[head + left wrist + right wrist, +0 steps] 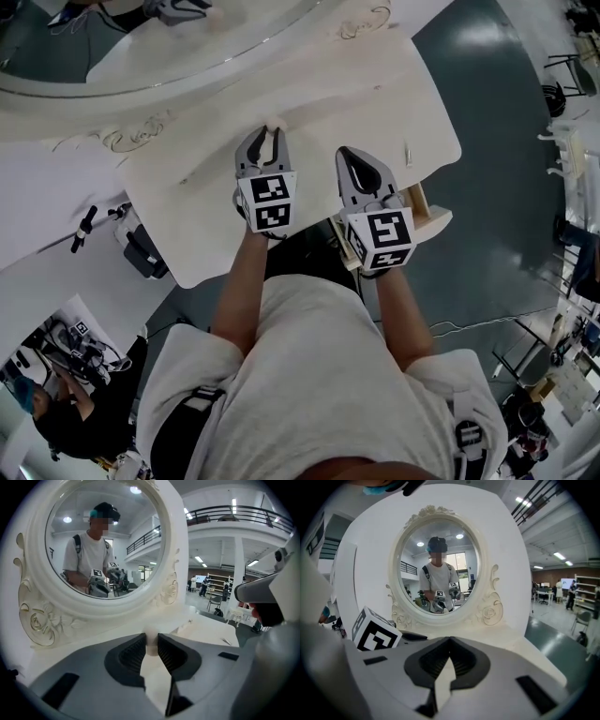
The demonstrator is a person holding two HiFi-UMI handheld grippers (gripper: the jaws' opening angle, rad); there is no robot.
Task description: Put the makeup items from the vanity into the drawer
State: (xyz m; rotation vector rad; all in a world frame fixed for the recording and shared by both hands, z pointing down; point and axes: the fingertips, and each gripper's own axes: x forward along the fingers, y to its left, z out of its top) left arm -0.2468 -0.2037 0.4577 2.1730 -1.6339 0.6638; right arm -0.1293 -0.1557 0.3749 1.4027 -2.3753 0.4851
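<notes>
Jaws of the left gripper [151, 640] stand narrow, pinching a small cream makeup item [151, 631] at their tips, probably so it can be carried off the desk [187, 197] to the open drawer [433, 217] on the right. The right gripper [450, 642] is closed on nothing. Both forearms reach forward side by side, angled down toward the mirror [438, 569].

Cream vanity [309, 94], pale makeup item [152, 638], grey left hand-held gripper [271, 133], black-and-white marker cube [267, 202]
</notes>
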